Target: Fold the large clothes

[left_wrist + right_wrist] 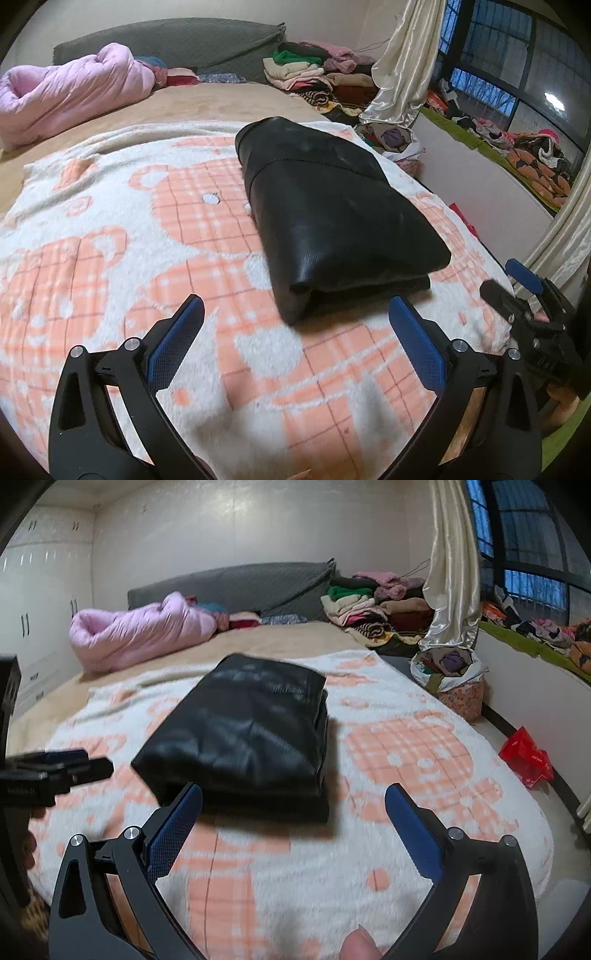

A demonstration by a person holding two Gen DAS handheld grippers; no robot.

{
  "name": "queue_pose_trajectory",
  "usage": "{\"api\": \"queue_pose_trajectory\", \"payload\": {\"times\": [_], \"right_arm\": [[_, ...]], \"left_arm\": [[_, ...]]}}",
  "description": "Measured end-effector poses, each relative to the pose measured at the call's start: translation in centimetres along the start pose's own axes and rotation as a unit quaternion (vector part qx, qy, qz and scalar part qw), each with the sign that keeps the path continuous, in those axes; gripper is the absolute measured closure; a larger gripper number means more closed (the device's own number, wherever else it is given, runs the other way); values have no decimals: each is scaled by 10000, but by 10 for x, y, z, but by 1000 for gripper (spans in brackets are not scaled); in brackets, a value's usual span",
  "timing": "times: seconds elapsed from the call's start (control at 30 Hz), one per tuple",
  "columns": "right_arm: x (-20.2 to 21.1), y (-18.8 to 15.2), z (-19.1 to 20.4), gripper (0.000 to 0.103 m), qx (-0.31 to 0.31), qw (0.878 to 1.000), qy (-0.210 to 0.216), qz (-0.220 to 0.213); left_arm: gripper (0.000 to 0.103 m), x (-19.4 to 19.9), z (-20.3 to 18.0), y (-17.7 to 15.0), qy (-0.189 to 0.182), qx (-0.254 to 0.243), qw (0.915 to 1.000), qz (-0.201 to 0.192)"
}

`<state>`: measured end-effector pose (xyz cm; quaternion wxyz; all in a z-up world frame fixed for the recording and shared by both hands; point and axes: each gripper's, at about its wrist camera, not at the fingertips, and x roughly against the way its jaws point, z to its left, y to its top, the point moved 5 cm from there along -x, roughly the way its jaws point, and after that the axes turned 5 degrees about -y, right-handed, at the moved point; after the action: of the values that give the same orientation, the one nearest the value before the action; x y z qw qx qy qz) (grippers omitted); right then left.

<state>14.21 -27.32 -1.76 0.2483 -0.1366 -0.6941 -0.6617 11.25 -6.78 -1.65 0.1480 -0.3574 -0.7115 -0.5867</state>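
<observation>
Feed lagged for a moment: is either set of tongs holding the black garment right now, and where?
Nothing is held. Left tongs and right tongs both stand open and empty, clear of the folded black garment lying on the blanket.

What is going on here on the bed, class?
A person is folding clothes with a handheld gripper in each hand. A black garment lies folded into a neat rectangle on the pink and white blanket spread over the bed. The left gripper and the right gripper are both open and empty, just short of the bundle's near edge, holding nothing. A pink quilt and piles of other clothes lie at the far end.
</observation>
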Motion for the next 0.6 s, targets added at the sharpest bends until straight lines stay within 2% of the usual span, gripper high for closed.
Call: {"api": "queue_pose_trajectory", "payload": {"times": [0.23, 0.6], "right_arm": [[4, -16, 5, 4, -13, 9997, 3, 243], [4, -19, 2, 4, -84, 9994, -1, 328]], "left_arm": [[9, 5, -2, -9, 58, -11, 10000, 43], [9, 10, -2, -10, 85, -11, 10000, -5]]}}
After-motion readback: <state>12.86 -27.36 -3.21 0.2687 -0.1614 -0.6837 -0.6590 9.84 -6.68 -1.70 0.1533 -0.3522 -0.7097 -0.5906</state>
